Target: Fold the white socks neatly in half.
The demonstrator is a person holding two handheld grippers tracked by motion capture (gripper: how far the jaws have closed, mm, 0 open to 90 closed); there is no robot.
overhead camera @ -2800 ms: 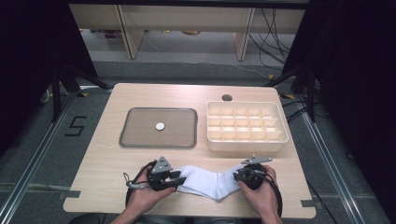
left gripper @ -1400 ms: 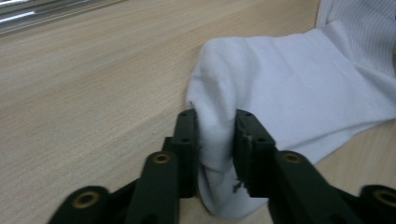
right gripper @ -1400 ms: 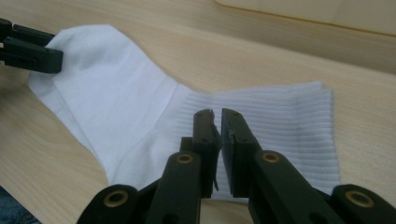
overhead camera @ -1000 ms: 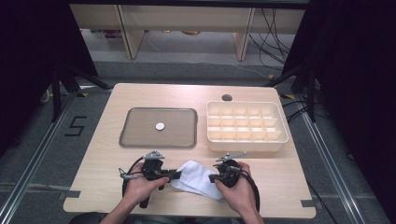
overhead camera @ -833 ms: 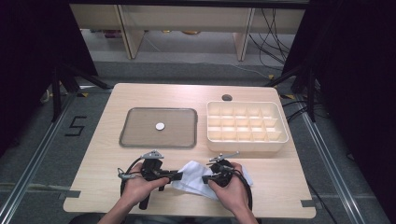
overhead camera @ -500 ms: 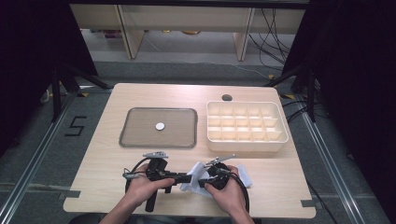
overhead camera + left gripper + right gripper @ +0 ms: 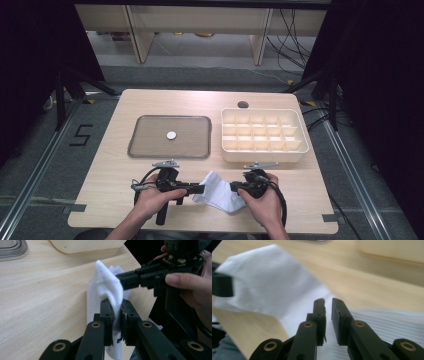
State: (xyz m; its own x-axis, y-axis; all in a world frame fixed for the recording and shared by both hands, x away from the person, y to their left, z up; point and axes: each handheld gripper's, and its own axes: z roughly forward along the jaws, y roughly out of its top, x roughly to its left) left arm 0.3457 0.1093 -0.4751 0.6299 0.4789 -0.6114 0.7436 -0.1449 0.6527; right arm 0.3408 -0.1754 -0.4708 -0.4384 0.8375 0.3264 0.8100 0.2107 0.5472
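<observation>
Your left gripper point(image 7: 116, 312) pinches the white sock point(image 7: 106, 290). Your right gripper point(image 7: 328, 307) looks nearly closed, apparently gripping nothing; pulling apart now could let the sock unfold.

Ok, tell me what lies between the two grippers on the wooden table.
In the high view, a white ribbed sock spans the gap between the left gripper and right gripper.

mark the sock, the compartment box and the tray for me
sock point(image 7: 220, 192), high view, middle of the white fabric between the grippers
compartment box point(image 7: 263, 155), high view, near wall
tray point(image 7: 150, 135), high view, bare left part of its floor
</observation>
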